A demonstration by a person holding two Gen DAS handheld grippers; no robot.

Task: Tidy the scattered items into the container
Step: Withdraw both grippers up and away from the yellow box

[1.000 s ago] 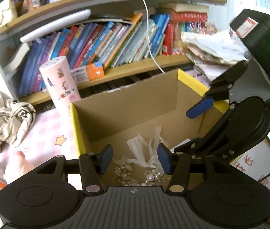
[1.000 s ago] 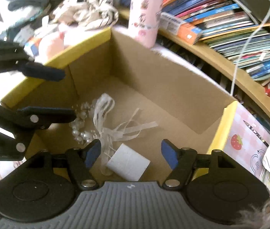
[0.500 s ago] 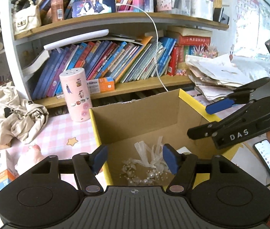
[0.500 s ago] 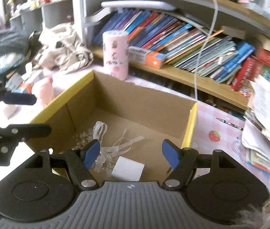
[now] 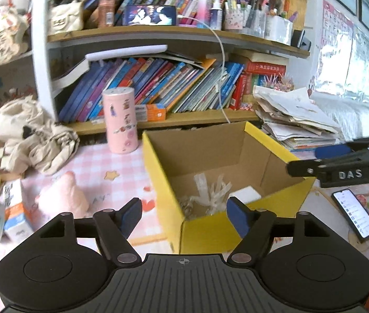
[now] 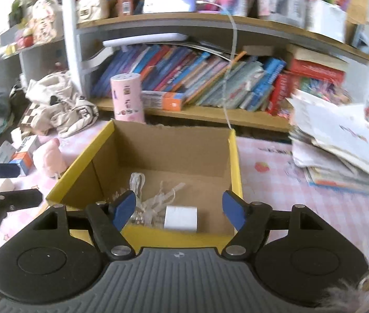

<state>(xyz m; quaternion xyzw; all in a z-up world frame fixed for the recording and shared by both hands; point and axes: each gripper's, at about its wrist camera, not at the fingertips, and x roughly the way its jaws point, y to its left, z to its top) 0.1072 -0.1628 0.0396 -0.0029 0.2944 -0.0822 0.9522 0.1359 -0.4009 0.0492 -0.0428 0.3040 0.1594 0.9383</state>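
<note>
Jaws of left gripper (image 5: 183, 215) and right gripper (image 6: 179, 207) open, empty. Yellow open-top cardboard box (image 5: 236, 228) holds white rectangular block (image 6: 181, 218), clear ribbon tangle (image 6: 158, 198).

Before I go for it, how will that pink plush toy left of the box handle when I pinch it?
The pink plush toy looks soft and rounded, so it will likely squash between the fingers rather than resist. It is probably light for its bulk. Lying loose on the checked tablecloth, it seems unlikely to roll, but a shallow pinch may slip off.

text: "DAS" — white letters | on: right hand-held gripper (image 5: 341, 161)
</note>
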